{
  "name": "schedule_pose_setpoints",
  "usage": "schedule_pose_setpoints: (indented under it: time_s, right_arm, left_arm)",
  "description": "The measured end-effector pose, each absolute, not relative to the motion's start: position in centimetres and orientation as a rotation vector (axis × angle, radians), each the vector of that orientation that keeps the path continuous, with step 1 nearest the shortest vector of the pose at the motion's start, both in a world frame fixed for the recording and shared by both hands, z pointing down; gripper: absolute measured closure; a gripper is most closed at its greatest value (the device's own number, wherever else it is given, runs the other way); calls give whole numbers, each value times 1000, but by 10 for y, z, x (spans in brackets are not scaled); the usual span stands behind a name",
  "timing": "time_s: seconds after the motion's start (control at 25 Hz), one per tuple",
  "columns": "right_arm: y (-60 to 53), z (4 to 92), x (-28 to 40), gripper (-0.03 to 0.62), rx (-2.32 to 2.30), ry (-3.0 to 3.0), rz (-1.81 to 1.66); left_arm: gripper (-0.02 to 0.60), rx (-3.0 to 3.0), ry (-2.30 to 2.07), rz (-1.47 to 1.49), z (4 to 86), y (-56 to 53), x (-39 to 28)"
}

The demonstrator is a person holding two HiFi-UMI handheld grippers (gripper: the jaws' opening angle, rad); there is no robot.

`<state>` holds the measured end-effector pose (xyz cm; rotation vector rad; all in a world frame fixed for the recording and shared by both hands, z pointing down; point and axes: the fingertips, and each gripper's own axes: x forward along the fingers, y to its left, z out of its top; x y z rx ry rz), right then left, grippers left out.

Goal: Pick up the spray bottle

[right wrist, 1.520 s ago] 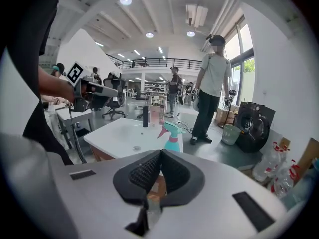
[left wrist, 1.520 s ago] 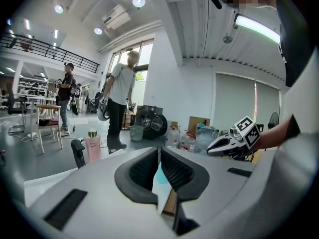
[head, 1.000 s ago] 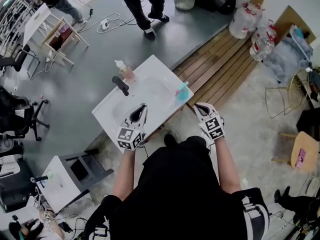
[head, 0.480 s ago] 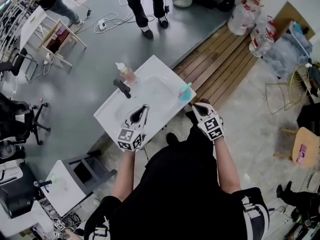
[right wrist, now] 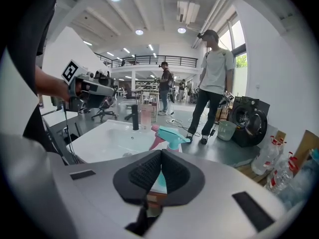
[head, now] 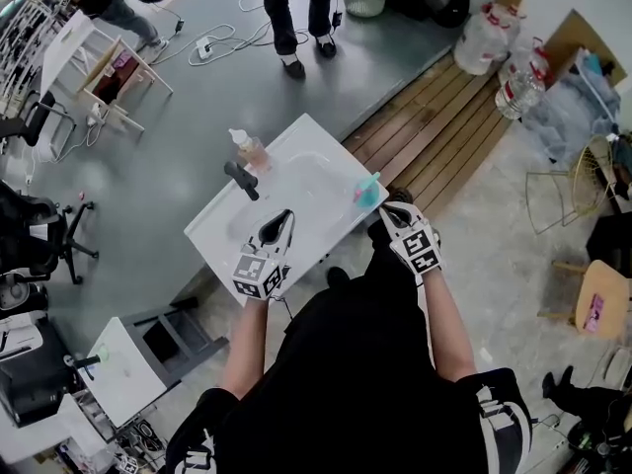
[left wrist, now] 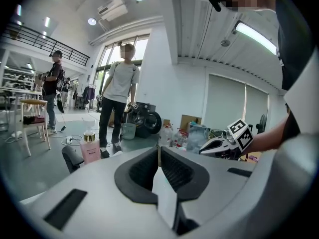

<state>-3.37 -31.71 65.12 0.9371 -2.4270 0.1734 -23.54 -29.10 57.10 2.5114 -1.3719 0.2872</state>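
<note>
Right gripper [head: 397,213] nearer spray bottle [head: 365,192], fingers closed, empty | left gripper [head: 277,224] same | pink trigger [right wrist: 157,140]: right gripper view only

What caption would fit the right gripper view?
Right gripper, jaws together, faces the teal spray bottle on the white sink.

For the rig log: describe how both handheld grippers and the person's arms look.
The left gripper and right gripper match: pale grey bodies, black ribbed claw pads, and a white cube with black square markers on each. The person wears a black short-sleeved top.
</note>
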Motion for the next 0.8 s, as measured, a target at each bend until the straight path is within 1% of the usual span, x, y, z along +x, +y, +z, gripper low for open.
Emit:
schedule_pose_setpoints:
  time_s: [0.2,0.48,0.64,0.8]
  right_arm:
    - [-324,648,-40,577,916,-2446,161]
    - [-328,652,-39,577,906,-2451,179]
    - [-337,651,-38,564,915,-2456,180]
    - [-344,647,-35,528,927,-2477,191]
  left_arm:
    - [546,2485,-1396,276,573,-299,-244]
    - [546,2485,-1389,282,576,-308,-238]
    - [546,2466,-1396,257,576,-315,-240]
    - [546,2454,-1412,232,573,-323,-245]
